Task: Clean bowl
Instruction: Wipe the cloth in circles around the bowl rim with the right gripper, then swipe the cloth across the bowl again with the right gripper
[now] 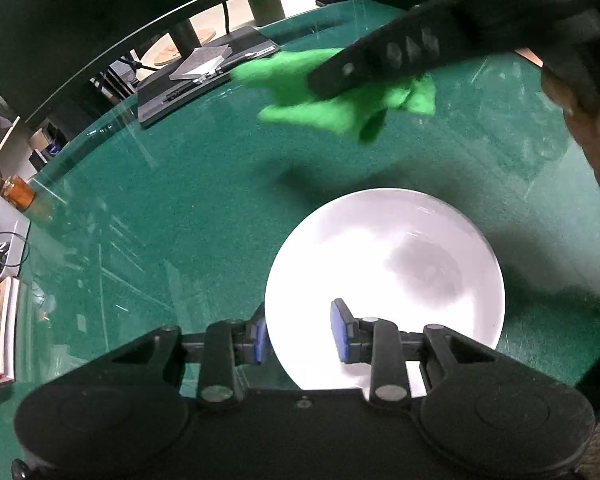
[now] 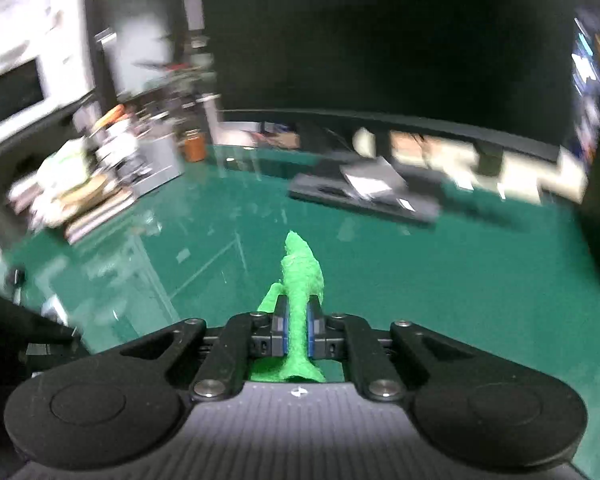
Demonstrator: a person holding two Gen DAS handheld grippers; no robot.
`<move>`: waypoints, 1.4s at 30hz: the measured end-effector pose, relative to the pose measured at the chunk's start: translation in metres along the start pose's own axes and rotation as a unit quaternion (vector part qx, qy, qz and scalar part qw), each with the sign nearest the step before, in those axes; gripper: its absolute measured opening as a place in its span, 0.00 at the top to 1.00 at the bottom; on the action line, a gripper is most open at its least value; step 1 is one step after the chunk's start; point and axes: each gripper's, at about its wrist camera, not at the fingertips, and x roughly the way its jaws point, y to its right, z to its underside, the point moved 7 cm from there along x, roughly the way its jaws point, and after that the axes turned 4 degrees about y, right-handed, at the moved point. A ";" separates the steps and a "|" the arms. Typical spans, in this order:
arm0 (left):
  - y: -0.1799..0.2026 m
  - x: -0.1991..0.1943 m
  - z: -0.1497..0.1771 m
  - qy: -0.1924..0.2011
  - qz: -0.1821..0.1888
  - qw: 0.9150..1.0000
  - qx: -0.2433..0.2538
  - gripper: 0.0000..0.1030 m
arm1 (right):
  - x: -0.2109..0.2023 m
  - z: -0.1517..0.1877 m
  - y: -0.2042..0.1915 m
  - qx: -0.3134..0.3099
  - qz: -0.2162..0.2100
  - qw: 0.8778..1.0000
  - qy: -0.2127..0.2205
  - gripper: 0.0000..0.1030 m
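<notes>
A white bowl (image 1: pixel 384 276) stands empty on the green glass-topped table (image 1: pixel 180 200), close in the left wrist view. My left gripper (image 1: pixel 300 334) straddles its near rim, one blue pad outside the wall and the other inside, holding the bowl. Beyond the bowl and above the table, my right gripper (image 1: pixel 324 80) reaches in from the upper right, shut on a bright green cloth (image 1: pixel 320 110) that hangs from it. In the blurred right wrist view the green cloth (image 2: pixel 300 272) is pinched between the pads of my right gripper (image 2: pixel 298 314) and sticks out past them. The bowl is out of that view.
A flat black device (image 1: pixel 204 76) with a grey pad on it lies at the table's far edge. An amber jar (image 1: pixel 18 194) and stacked books (image 1: pixel 0 332) sit at the left edge. A person's hand (image 1: pixel 588 132) holds the right gripper. A dark monitor spans the back.
</notes>
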 end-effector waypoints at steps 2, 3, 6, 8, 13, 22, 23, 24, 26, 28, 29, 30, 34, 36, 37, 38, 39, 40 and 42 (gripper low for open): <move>0.001 0.000 0.000 0.000 -0.002 1.000 0.003 0.71 | 0.006 0.008 -0.020 -0.036 -0.031 0.999 -0.013 0.92; 0.001 0.000 0.000 0.000 -0.003 1.000 0.005 0.71 | 0.006 0.009 -0.025 -0.029 -0.049 0.998 -0.017 0.93; 0.001 0.000 0.001 0.001 -0.004 1.000 0.005 0.70 | 0.006 0.012 -0.042 -0.009 -0.105 0.994 -0.028 0.92; 0.001 0.000 0.000 0.002 -0.004 1.000 0.004 0.70 | 0.005 0.012 -0.048 0.005 -0.128 0.991 -0.032 0.92; 0.001 0.001 0.000 0.003 -0.004 1.000 0.001 0.70 | 0.003 0.012 -0.041 0.081 -0.173 0.981 -0.041 0.94; 0.003 0.001 -0.001 0.006 -0.003 1.000 -0.001 0.70 | 0.008 0.021 -0.021 0.101 -0.113 0.987 -0.043 0.91; 0.003 0.000 -0.001 0.006 -0.003 1.000 -0.002 0.70 | 0.008 0.022 -0.026 0.101 -0.124 0.986 -0.044 0.91; 0.003 0.000 -0.001 0.006 -0.003 1.000 -0.002 0.70 | 0.009 0.022 -0.030 0.101 -0.134 0.985 -0.045 0.91; 0.004 0.000 -0.001 0.007 -0.004 1.000 -0.003 0.70 | 0.013 0.020 -0.035 0.100 -0.146 0.983 -0.044 0.91; 0.004 0.001 -0.002 0.007 -0.003 1.000 -0.005 0.70 | 0.016 0.019 -0.038 0.101 -0.155 0.982 -0.043 0.91; 0.003 0.001 -0.002 0.007 -0.002 1.000 -0.006 0.70 | 0.017 0.019 -0.034 0.103 -0.148 0.983 -0.044 0.90; -0.005 0.003 0.004 0.011 0.003 1.000 0.006 0.70 | 0.017 0.019 -0.029 0.107 -0.137 0.984 -0.044 0.89; -0.006 0.003 0.005 0.012 0.004 1.000 0.006 0.69 | 0.013 0.024 -0.001 0.132 -0.097 0.985 -0.048 0.89; -0.002 0.000 0.006 0.007 0.001 1.000 0.014 0.70 | 0.010 0.030 0.011 0.131 -0.064 0.988 -0.055 0.89; -0.001 -0.001 0.006 0.005 0.007 1.000 0.017 0.69 | 0.010 0.033 0.014 0.138 -0.062 0.987 -0.058 0.90; -0.001 -0.003 0.006 0.004 0.014 1.000 0.020 0.69 | 0.009 0.035 0.016 0.144 -0.062 0.986 -0.058 0.90; -0.003 -0.006 0.003 0.011 0.016 1.000 0.018 0.68 | 0.005 0.037 0.020 0.154 -0.059 0.985 -0.053 0.90; -0.006 -0.010 -0.001 0.020 0.017 1.000 0.015 0.67 | 0.000 0.038 0.023 0.158 -0.051 0.985 -0.045 0.90; -0.009 -0.012 -0.007 0.027 0.016 0.999 0.009 0.65 | -0.009 0.034 0.028 0.150 -0.024 0.988 -0.023 0.90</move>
